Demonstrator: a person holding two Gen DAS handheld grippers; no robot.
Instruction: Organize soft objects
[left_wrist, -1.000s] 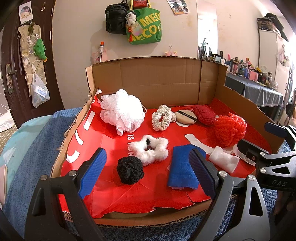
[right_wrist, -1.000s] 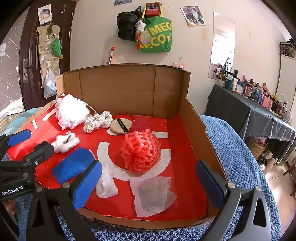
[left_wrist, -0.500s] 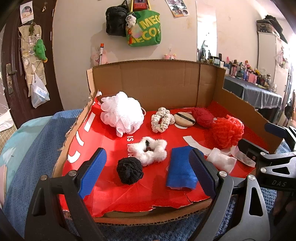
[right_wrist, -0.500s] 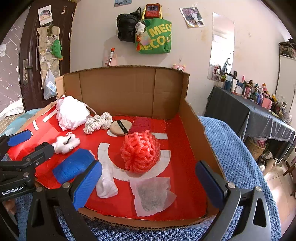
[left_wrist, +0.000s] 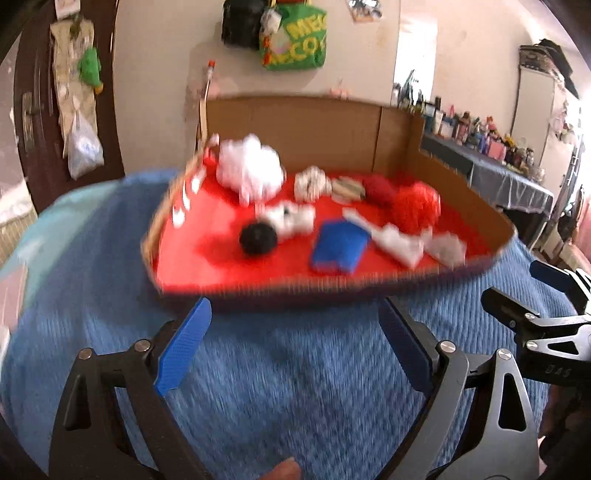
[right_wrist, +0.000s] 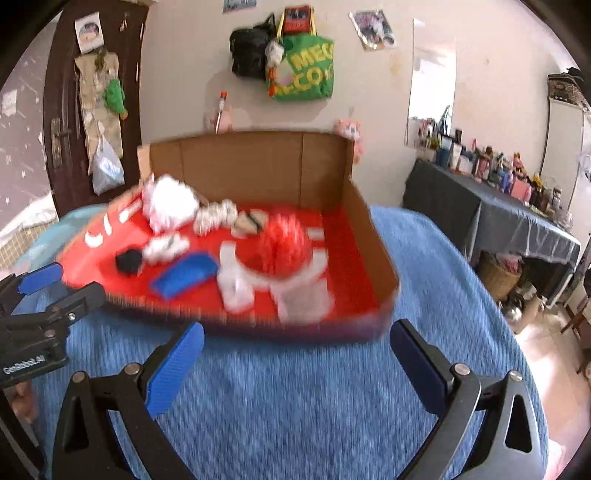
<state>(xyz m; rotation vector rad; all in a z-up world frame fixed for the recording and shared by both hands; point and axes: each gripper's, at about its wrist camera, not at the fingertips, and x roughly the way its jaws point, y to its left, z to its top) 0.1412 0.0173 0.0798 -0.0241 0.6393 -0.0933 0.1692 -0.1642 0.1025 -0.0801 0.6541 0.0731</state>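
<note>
Left wrist view, blurred: blue knit blanket (left_wrist: 258, 387) carries a cardboard tray (left_wrist: 480, 206) with red liner; low walls likely corral the soft items. Largest to smallest inside: fluffy white puff (left_wrist: 251, 170), bristly red puff (left_wrist: 415, 206), flat blue pad (left_wrist: 338, 247), black pom (left_wrist: 258, 238). Left gripper (left_wrist: 293, 350) and right gripper (right_wrist: 295, 363) hover short of the tray, jaws spread, holding nothing. Judgement: both are staged clear of the tray before a pick.
</note>
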